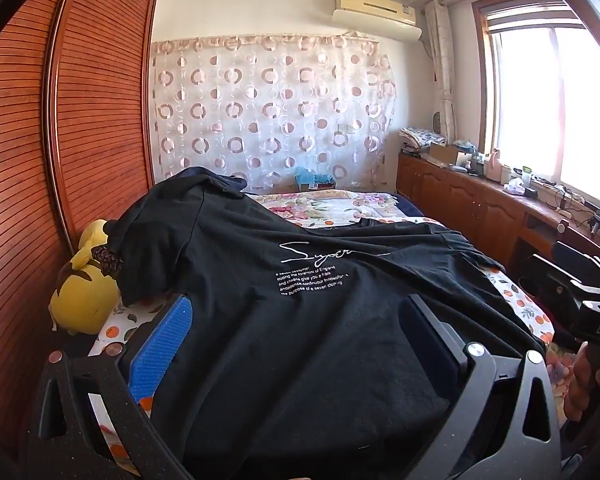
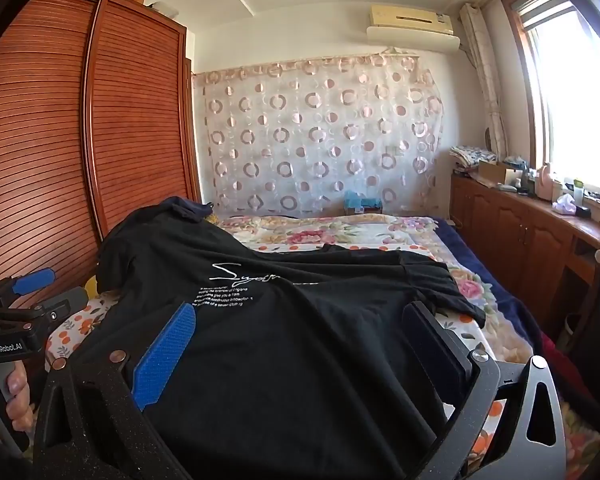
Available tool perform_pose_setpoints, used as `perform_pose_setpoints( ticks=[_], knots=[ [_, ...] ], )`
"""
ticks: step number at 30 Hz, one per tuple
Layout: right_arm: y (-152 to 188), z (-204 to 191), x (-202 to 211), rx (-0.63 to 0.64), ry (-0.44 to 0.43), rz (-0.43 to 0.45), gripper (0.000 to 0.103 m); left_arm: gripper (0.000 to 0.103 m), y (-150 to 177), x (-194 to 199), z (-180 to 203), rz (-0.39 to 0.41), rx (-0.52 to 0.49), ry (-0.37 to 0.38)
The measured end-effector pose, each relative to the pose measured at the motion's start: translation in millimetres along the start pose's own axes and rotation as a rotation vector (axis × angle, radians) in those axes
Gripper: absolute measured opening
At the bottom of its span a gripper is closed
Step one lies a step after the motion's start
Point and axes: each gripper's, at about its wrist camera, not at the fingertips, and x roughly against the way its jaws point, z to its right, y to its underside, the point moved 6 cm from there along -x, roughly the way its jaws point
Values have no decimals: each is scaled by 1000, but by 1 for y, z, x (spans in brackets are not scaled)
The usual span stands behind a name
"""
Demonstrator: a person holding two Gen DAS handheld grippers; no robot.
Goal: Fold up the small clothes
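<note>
Your open bedspread (image 2: 340, 232) lies upper centre; the wardrobe (image 1: 60, 140) and yellow plush toy (image 1: 82, 300) crowd the left, cabinets (image 2: 520, 224) the right.

both wrist views sit low, close over the black t-shirt (image 1: 300, 320), facing the curtained wall (image 2: 320, 132).

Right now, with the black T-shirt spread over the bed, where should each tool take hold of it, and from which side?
Grip the black T-shirt along its near hem, one tool toward each corner, coming in low from the foot of the bed. The hem already lies between the open fingers of the left tool and right tool, while the far collar end is bunched up by the wardrobe.
</note>
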Motion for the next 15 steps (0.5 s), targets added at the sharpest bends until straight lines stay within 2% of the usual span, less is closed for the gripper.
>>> perform_pose_setpoints(
  ticks=[15],
  knots=[
    [0,-1,2,1,2,1,103,103,-4,3,-1,14,-8,1]
  ],
)
